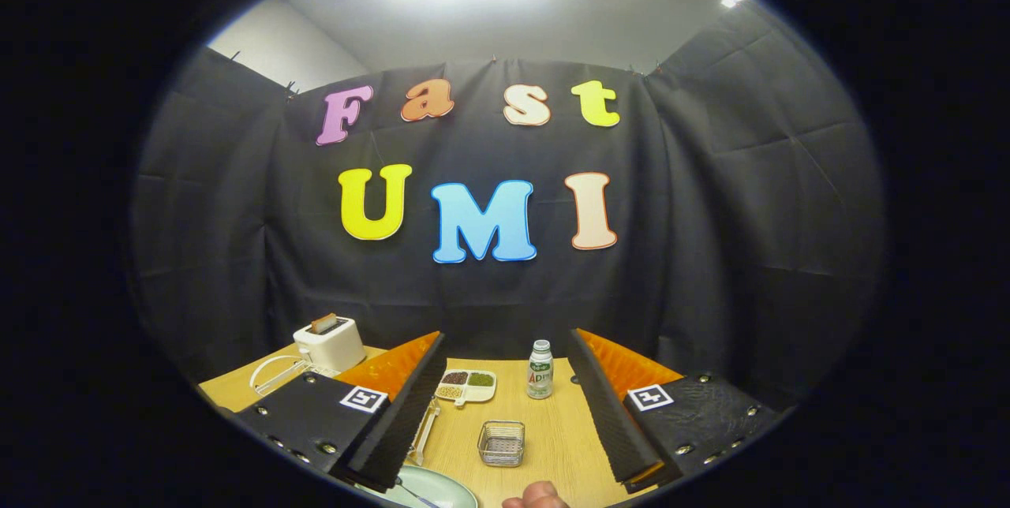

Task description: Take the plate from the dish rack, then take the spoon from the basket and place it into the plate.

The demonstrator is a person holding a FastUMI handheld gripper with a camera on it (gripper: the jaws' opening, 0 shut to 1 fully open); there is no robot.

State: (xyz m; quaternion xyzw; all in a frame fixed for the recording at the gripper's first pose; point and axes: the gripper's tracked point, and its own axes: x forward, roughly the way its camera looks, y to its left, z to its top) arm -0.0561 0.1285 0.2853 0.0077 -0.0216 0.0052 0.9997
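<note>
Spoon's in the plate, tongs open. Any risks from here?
1. The plate with the spoon lies right under the left finger of the open tongs; dropping lower could clip its rim.
2. A fingertip rests on the table near the wire basket, between the fingers; closing could pinch it.

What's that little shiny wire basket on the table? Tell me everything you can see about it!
The basket is a small, squarish box made of silvery wire mesh with a thicker rim round its top. It stands upright on the wooden table, between the open fingers of the gripper, and neither finger touches it. It looks empty, though the mesh makes that hard to tell. Beyond it sit a divided dish and a small bottle; nearer lie a pale green plate and a fingertip.
</note>
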